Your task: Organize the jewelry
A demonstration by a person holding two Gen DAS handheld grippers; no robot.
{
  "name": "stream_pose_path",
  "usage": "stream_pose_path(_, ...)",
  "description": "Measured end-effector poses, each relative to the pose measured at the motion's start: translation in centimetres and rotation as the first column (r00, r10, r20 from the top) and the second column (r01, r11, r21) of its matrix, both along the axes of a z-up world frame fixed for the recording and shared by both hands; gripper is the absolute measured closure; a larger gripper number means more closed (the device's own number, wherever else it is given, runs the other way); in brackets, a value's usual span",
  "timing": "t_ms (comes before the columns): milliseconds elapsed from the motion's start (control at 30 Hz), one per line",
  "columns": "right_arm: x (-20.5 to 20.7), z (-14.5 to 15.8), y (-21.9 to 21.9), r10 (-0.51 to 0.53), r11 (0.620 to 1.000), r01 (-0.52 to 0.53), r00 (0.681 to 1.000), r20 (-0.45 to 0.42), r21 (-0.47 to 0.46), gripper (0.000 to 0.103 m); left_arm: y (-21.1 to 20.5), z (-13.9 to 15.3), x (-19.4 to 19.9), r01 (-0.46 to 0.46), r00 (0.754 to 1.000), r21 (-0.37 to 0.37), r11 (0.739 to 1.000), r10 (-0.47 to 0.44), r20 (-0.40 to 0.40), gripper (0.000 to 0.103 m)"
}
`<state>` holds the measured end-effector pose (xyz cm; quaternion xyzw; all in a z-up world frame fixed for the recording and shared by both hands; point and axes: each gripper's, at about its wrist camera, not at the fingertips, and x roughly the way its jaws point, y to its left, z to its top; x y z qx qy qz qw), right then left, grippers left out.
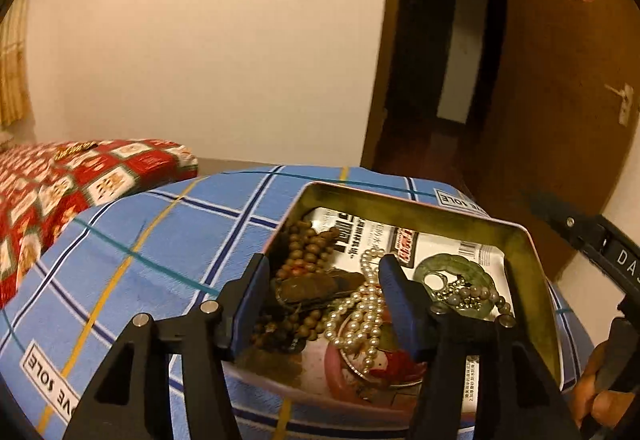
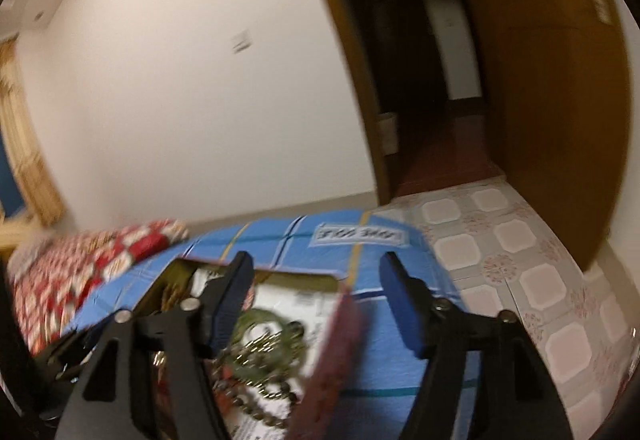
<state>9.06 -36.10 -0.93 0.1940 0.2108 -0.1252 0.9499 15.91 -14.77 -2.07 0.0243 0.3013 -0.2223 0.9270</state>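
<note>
Both your left gripper (image 1: 320,300) and right gripper (image 2: 316,304) gape empty over the tin (image 1: 400,202), so close slowly around the pearl necklace (image 1: 362,314) alone.

Open tin (image 1: 404,206) on bed: pearls (image 1: 366,314), wooden beads (image 1: 308,244), jade ring (image 1: 450,272).

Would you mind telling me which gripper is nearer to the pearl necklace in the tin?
Left. The left gripper hangs open right over the pearl necklace; the right gripper is open farther off, straddling the tin's right wall.
</note>
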Motion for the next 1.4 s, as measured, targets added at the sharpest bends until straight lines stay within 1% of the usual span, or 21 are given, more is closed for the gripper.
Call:
stream_pose_path(100, 0.1, -0.4, -0.4, -0.013, 0.999, 0.014, 1.000, -0.019, 0.032, 0.029, 0.0, -0.2, -0.4, -0.019, 1.000, 0.028, 0.999, 0.018, 0.009, 0.045)
stream_pose_path(133, 0.3, -0.4, -0.2, -0.007, 1.000, 0.007, 1.000, -0.025, 0.029, 0.028, 0.0, -0.3, -0.7, -0.025, 1.000, 0.044, 0.999, 0.024, 0.014, 0.045)
stream_pose_path(200, 0.5, -0.3, 0.4, 0.006, 1.000, -0.006, 1.000, -0.029, 0.001, 0.024, 0.0, -0.4, -1.1, -0.031, 0.999, 0.055, 0.998, 0.030, 0.022, 0.045)
stream_pose_path(267, 0.3, 0.1, 1.6, 0.010, 0.998, -0.012, 1.000, -0.024, -0.063, 0.011, 0.2, -0.3, -1.7, -0.039, 0.999, 0.059, 0.998, 0.037, 0.029, 0.045)
stream_pose_path(333, -0.1, 0.4, 2.6, 0.009, 0.994, -0.010, 1.000, -0.010, -0.111, 0.006, 0.3, -0.3, -2.1, -0.047, 0.999, 0.064, 0.997, 0.045, 0.030, 0.045)
stream_pose_path(400, -0.3, 0.5, 3.4, 0.015, 0.989, -0.016, 1.000, -0.005, -0.144, 0.006, 0.5, -0.3, -2.1, -0.058, 0.998, 0.069, 0.996, 0.057, 0.027, 0.045)
stream_pose_path(533, -0.5, 0.1, 4.6, 0.016, 0.983, -0.022, 0.999, -0.037, -0.180, 0.006, 0.7, -0.6, -2.3, -0.078, 0.997, 0.088, 0.993, 0.077, 0.012, 0.045)
stream_pose_path(600, -0.9, 0.1, 4.9, 0.008, 0.982, -0.015, 0.999, -0.040, -0.188, 0.006, 0.8, -0.6, -2.9, -0.081, 0.997, 0.092, 0.992, 0.079, 0.020, 0.045)
stream_pose_path(733, -1.7, -0.1, 5.1, -0.005, 0.982, -0.003, 0.999, -0.040, -0.187, 0.004, 0.7, -0.6, -4.3, -0.088, 0.996, 0.123, 0.988, 0.084, 0.039, 0.045)
stream_pose_path(900, -3.2, 0.1, 6.3, -0.009, 0.977, 0.002, 0.999, -0.032, -0.213, 0.004, 1.3, -0.3, -6.0, -0.111, 0.992, 0.115, 0.987, 0.103, 0.068, 0.045)
stream_pose_path(967, -3.9, 0.3, 6.8, -0.015, 0.974, 0.010, 1.000, -0.019, -0.227, 0.001, 1.7, -0.2, -6.6, -0.122, 0.990, 0.108, 0.987, 0.114, 0.082, 0.045)
stream_pose_path(1067, -4.7, 0.4, 6.9, -0.020, 0.975, 0.020, 1.000, 0.003, -0.222, 0.001, 2.1, 0.1, -7.6, -0.130, 0.987, 0.094, 0.987, 0.119, 0.106, 0.045)
stream_pose_path(1167, -5.5, 0.7, 7.0, -0.029, 0.978, 0.036, 0.999, 0.037, -0.206, 0.001, 2.7, 0.6, -9.0, -0.142, 0.979, 0.073, 0.987, 0.129, 0.160, 0.045)
stream_pose_path(1267, -6.5, 1.1, 7.0, -0.034, 0.978, 0.052, 0.995, 0.090, -0.201, 0.001, 3.3, 1.0, -10.2, -0.150, 0.969, 0.045, 0.988, 0.137, 0.205, 0.045)
stream_pose_path(1367, -7.7, 1.7, 7.5, -0.055, 0.971, 0.089, 0.986, 0.155, -0.221, 0.000, 3.8, 1.4, -11.1, -0.160, 0.958, 0.013, 0.987, 0.152, 0.244, 0.044)
stream_pose_path(1400, -8.1, 1.9, 7.6, -0.065, 0.968, 0.104, 0.982, 0.175, -0.226, 0.000, 4.0, 1.5, -11.3, -0.162, 0.955, 0.003, 0.987, 0.156, 0.254, 0.042)
